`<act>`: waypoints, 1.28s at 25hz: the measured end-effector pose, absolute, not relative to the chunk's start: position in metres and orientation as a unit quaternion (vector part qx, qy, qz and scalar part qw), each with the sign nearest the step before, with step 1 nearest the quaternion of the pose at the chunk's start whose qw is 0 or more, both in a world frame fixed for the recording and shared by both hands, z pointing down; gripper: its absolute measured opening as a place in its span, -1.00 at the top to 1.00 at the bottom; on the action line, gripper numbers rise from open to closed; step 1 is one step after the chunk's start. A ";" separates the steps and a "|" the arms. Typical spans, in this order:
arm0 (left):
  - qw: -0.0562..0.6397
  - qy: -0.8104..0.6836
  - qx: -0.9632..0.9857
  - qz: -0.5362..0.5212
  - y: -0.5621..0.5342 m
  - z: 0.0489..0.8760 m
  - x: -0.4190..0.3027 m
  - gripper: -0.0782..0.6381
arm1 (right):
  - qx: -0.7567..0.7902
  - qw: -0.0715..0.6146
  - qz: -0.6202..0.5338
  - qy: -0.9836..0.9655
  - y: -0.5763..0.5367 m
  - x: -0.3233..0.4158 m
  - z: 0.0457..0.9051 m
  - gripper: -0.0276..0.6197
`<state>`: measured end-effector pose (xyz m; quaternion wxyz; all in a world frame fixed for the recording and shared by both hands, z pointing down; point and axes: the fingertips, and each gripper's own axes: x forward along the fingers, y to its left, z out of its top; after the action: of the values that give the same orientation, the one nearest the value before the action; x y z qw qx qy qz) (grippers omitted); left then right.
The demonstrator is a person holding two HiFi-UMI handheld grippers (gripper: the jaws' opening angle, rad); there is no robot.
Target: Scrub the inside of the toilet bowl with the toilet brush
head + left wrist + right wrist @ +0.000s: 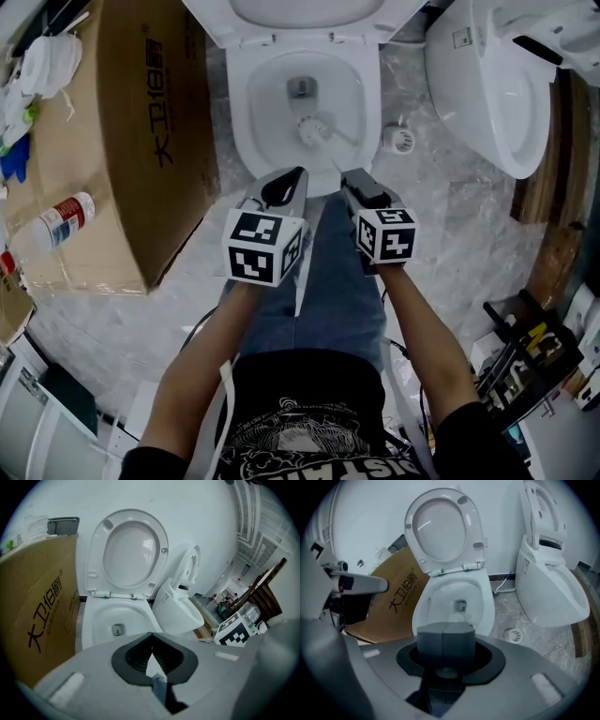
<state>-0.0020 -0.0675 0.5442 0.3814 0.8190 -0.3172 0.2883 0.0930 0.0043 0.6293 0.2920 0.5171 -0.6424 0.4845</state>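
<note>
Right gripper [351, 178], lower centre: jaws pressed together, apparently pinching the handle of the toilet brush [314, 129]. Its head sits inside the toilet bowl [246, 122], upper centre. Left gripper [300, 173]: jaws closed on nothing. Risk: the thin handle may twist in my pinch under scrubbing pressure, and hard strokes could flick water over the rim.

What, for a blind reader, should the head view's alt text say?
Seen from above, the right gripper holds a toilet brush inside an open toilet bowl; the left gripper, shut and empty, hovers beside it.
</note>
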 end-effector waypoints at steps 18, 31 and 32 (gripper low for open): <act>0.389 -0.338 0.810 0.281 -0.068 0.549 -0.019 0.79 | 0.512 0.298 0.480 -0.647 -0.034 0.072 0.650 0.41; 0.395 -0.349 0.799 0.289 -0.058 0.564 -0.045 0.79 | 0.538 0.279 0.475 -0.638 -0.075 0.081 0.683 0.41; 0.395 -0.349 0.799 0.290 -0.058 0.563 -0.046 0.80 | 0.536 0.283 0.475 -0.638 -0.071 0.080 0.680 0.41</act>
<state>-0.0459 -0.0583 0.5627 0.3950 0.7988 -0.3493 0.2896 0.0798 -0.0711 0.6799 0.2826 0.5359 -0.6379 0.4755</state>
